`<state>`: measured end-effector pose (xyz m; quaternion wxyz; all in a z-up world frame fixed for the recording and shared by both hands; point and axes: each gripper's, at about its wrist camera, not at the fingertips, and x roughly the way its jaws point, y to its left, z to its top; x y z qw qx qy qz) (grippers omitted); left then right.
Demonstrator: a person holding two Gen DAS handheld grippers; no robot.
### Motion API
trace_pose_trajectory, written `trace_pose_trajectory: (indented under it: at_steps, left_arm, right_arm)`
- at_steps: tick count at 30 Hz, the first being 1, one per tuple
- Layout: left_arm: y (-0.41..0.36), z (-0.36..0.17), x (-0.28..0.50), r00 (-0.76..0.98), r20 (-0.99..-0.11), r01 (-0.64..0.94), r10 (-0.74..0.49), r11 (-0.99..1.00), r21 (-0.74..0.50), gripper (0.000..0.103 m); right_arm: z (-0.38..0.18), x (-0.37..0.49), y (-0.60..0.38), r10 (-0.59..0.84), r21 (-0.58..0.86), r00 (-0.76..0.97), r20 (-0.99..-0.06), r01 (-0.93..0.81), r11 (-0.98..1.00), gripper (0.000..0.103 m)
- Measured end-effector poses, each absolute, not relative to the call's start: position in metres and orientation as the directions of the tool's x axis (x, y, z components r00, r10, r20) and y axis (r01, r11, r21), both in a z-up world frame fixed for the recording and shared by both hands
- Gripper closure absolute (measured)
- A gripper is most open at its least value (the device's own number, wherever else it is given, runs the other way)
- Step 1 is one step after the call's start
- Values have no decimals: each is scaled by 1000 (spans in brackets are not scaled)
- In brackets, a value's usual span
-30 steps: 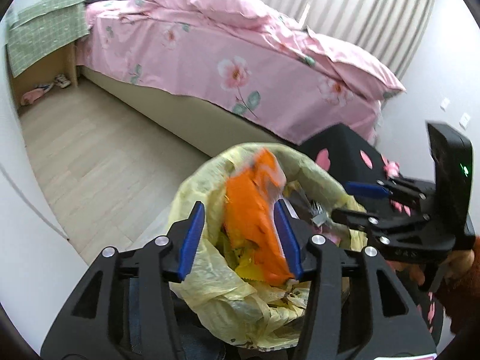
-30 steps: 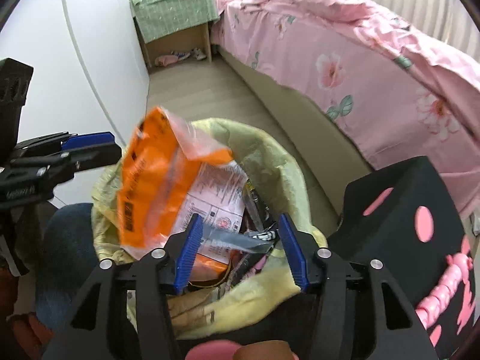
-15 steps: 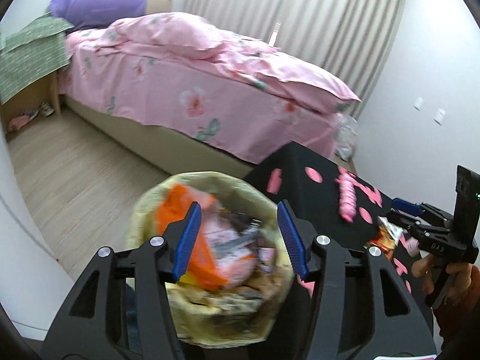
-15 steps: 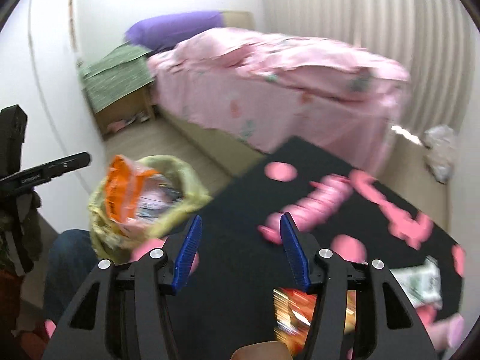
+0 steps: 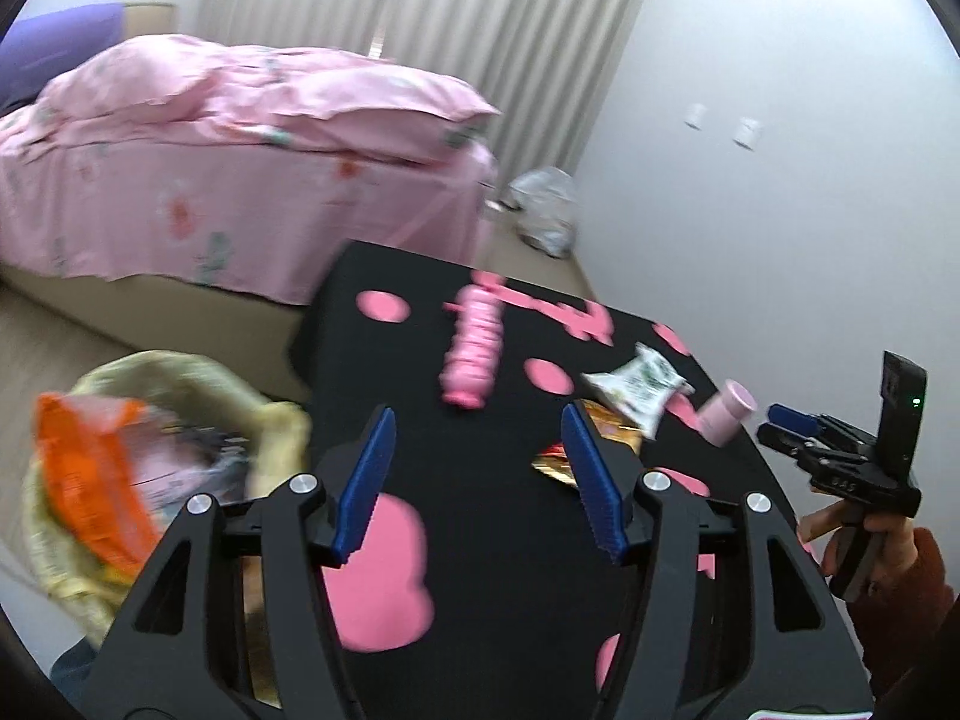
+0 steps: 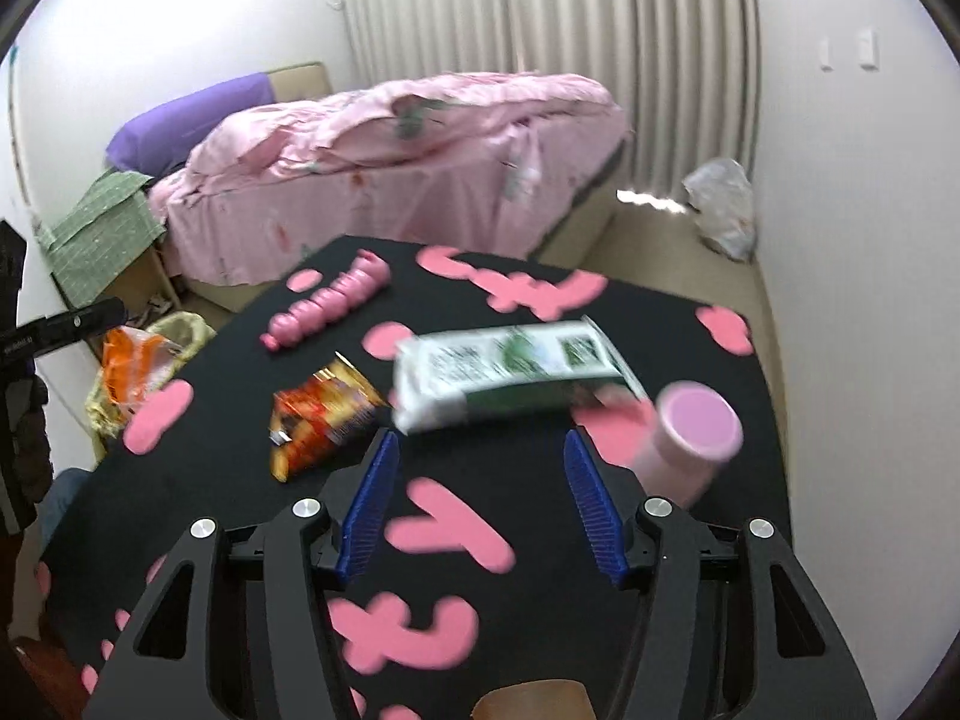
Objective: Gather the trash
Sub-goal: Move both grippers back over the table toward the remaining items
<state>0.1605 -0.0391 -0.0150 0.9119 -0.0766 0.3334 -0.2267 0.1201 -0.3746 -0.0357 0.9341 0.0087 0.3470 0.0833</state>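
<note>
My left gripper [image 5: 477, 420] hovers over a black table [image 5: 492, 516] with pink shapes, its jaws opening and nothing between them. At its left a yellow trash bag [image 5: 264, 420] holds an orange wrapper [image 5: 90, 480]. My right gripper [image 6: 480, 438] hangs over the same table, jaws opening and empty. Just beyond it lie a white-green packet [image 6: 510, 378], an orange-red snack wrapper [image 6: 324, 420] and a pink cup [image 6: 690, 444]. A pink ridged bottle [image 6: 330, 306] lies farther back. In the left wrist view the right gripper [image 5: 774, 426] sits at the table's right edge, near the pink cup [image 5: 726, 417].
A bed [image 5: 240, 138] with a pink quilt stands behind the table. A crumpled clear plastic bag [image 6: 720, 210] lies on the floor by the curtain. A nightstand under a green cloth [image 6: 96, 234] is at the far left, and a white wall runs along the right.
Both grippers have swung right, from above the trash bag to over the black table. The orange wrapper that sat between my left fingers now lies in the bag. Both jaws stand wider.
</note>
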Motion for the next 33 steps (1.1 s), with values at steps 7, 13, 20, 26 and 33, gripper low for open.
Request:
trace_pose_trajectory:
  at_steps: [7, 13, 20, 26, 33]
  left_arm:
    - [-140, -20, 201, 532, -582, 617, -614, 753, -231, 44]
    - [-240, -40, 257, 376, -696, 750, -612, 642, -160, 38]
    - [-311, -72, 300, 266, -820, 798, -507, 592, -108, 31]
    - [-340, -98, 299, 231, -895, 835, -383, 550, -20, 31]
    - [-344, -116, 313, 233, -915, 758, -330, 651, -42, 37]
  right_arm:
    - [-57, 104, -402, 115, 98, 750, -652, -67, 993, 47]
    - [-72, 93, -423, 106, 135, 750, -653, -23, 991, 47]
    - [-84, 87, -450, 114, 199, 758, -642, 21, 980, 47]
    - [-94, 87, -457, 130, 232, 754, -644, 31, 972, 47]
    - [-95, 88, -450, 142, 221, 748, -648, 7, 975, 47]
